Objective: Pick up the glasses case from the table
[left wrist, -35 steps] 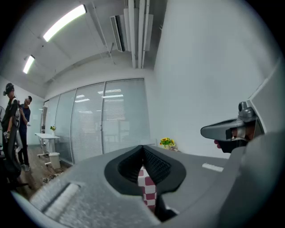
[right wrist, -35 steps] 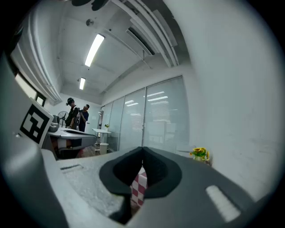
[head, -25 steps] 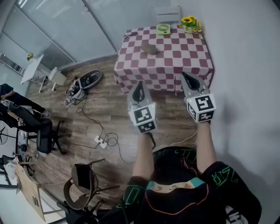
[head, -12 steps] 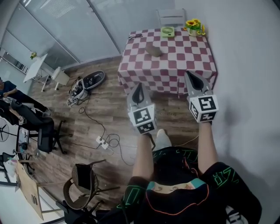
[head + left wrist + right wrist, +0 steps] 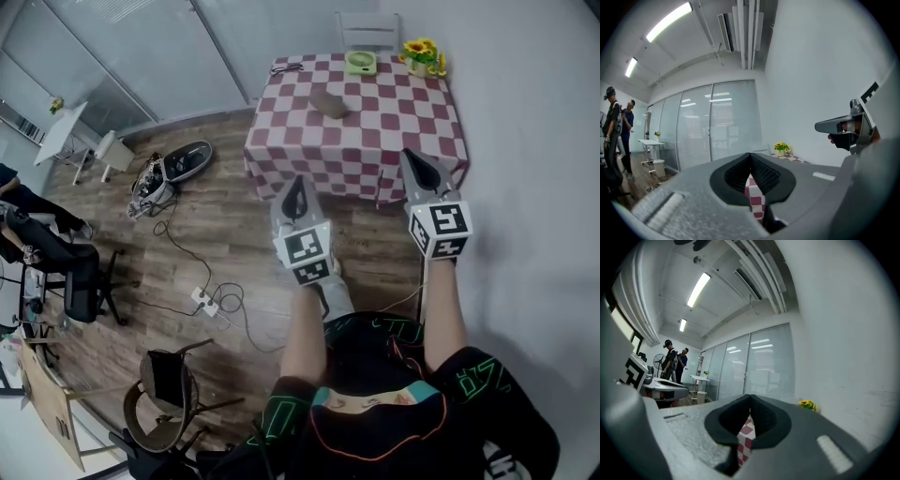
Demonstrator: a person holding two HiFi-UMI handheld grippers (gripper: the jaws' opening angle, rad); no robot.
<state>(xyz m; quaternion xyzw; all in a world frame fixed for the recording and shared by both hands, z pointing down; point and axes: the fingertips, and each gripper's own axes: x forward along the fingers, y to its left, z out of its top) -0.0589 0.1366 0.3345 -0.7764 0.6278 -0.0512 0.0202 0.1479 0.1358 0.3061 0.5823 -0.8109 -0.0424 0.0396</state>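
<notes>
A brown glasses case (image 5: 329, 102) lies on the far table with the red and white checked cloth (image 5: 394, 122), left of its middle. Both grippers are held level, short of the table's near edge, pointing at it. My left gripper (image 5: 296, 186) is shut with nothing in it, its tips meeting in the left gripper view (image 5: 750, 155). My right gripper (image 5: 409, 157) is also shut and empty, tips together in the right gripper view (image 5: 750, 397). The case is hidden in both gripper views.
A green bowl (image 5: 358, 63) and a pot of yellow flowers (image 5: 421, 51) stand at the table's far edge, a white chair (image 5: 367, 30) behind. Cables and a power strip (image 5: 203, 299) lie on the wooden floor at left, with a robot vacuum (image 5: 186, 158). People stand far left (image 5: 616, 126).
Both grippers have moved forward a little toward the table, and the table now sits slightly nearer and lower in the head view. Both stay shut.
</notes>
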